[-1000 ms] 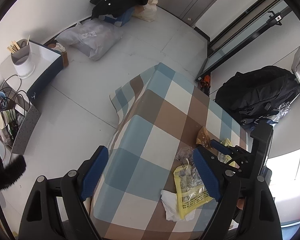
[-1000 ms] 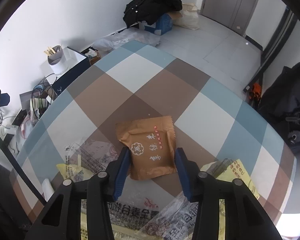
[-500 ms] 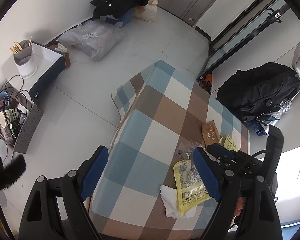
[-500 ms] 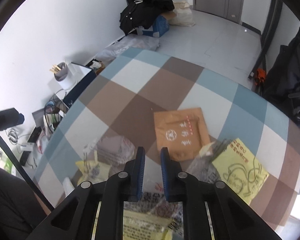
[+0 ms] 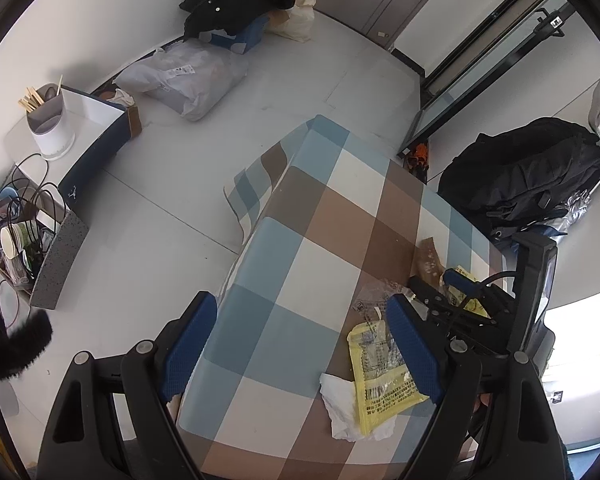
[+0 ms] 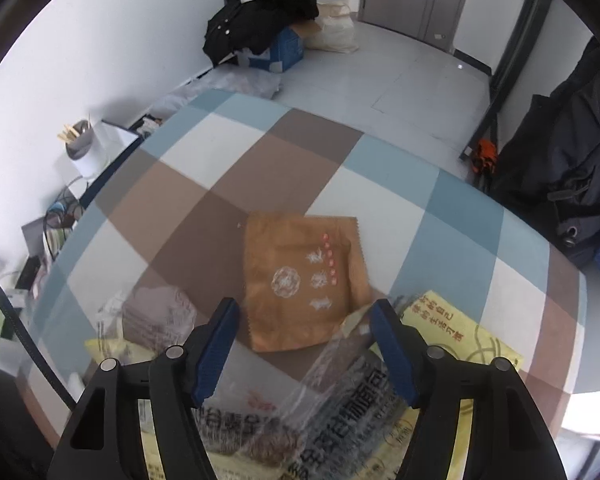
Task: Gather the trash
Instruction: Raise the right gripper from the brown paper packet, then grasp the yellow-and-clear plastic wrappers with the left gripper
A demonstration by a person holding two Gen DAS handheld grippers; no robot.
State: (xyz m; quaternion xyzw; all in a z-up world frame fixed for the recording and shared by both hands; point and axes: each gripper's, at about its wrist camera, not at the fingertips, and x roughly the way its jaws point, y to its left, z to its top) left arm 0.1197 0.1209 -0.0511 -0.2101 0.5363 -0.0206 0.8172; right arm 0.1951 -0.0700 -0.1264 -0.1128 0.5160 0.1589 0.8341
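Your right gripper (image 6: 304,322) is spreading its jaws again after pinching nearly shut half a second ago over the trash pile, with nothing caught between them. That close came away empty, so the brown snack packet (image 6: 304,280) is still uncollected and you are lining up for another try. The packet is lying flat on the checked surface (image 6: 236,184), just beyond the gripper's fingertips, its near edge reaching in between them without touching either pad. A yellow wrapper (image 6: 460,332) is lying just right of the packet, and a clear plastic bag (image 6: 156,312) just left of it. Your left gripper (image 5: 300,344) is hanging released and empty, off to the packet's left.
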